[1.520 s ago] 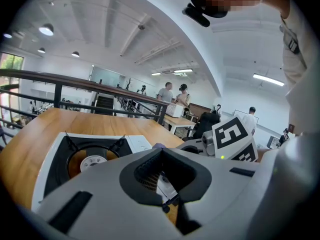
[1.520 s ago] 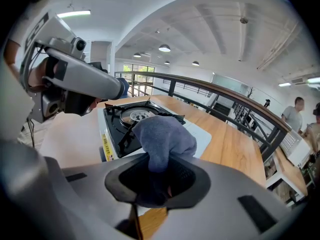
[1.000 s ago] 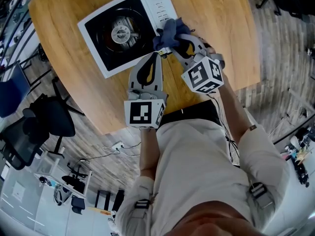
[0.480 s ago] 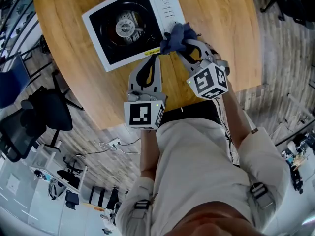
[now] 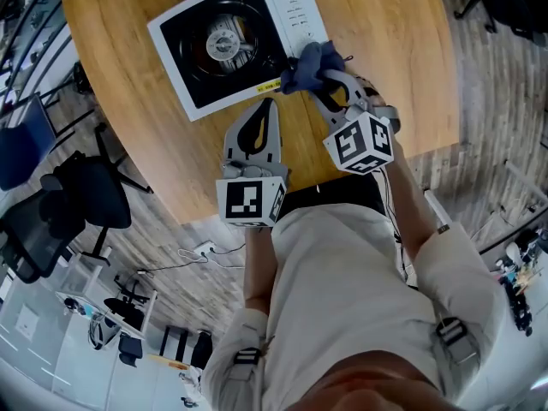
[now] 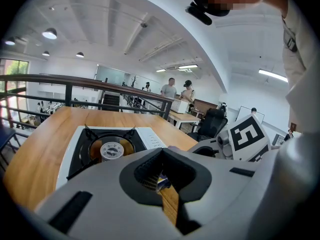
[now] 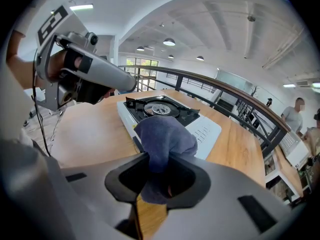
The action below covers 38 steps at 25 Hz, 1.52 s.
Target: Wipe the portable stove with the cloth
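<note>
Wooden counter [image 5: 385,24] holds our white stove [image 5: 184,80]. Our left gripper [image 5: 267,106] is just beside its near edge, jaws pressed together. Our right gripper [image 5: 324,82] pinches the blue cloth [image 5: 306,62] at the stove's corner.

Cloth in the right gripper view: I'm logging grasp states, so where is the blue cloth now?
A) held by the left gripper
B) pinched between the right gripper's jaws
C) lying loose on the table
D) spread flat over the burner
B: the right gripper view shows the blue cloth bunched between the jaws of the right gripper, just in front of the stove.
</note>
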Motion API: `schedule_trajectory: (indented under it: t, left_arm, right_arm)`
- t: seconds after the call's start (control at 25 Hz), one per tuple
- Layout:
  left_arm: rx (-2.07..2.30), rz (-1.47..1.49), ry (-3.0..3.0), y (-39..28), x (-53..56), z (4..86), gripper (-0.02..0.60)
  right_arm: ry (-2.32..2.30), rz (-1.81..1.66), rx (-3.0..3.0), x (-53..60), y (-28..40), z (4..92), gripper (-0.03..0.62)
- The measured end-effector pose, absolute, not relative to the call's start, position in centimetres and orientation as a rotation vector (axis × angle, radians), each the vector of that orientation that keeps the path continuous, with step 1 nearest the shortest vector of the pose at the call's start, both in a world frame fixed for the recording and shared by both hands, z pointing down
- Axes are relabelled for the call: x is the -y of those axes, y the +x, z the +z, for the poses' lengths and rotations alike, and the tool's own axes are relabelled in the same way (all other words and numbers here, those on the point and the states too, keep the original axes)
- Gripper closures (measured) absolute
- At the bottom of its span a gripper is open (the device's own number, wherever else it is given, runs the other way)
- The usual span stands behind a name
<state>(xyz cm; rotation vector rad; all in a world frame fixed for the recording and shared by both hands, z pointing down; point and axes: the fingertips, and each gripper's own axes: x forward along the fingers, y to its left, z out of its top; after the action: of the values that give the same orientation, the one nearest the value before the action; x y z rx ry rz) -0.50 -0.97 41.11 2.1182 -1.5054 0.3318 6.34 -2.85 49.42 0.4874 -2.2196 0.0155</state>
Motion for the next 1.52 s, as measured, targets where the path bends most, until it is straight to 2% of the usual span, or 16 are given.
schedule_trajectory:
  t: [1.28, 1.52]
  left_arm:
    - [1.452, 0.326, 2.125, -5.9, -1.3, 42.4, 0.561]
    - [1.47, 0.318, 2.116, -7.6, -2.0, 42.4, 0.561]
  right_arm:
    - [0.568, -0.019, 2.118, 0.3, 1.3, 49.7, 0.488]
    - [0.526, -0.014, 2.145, -1.4, -1.7, 49.8, 0.488]
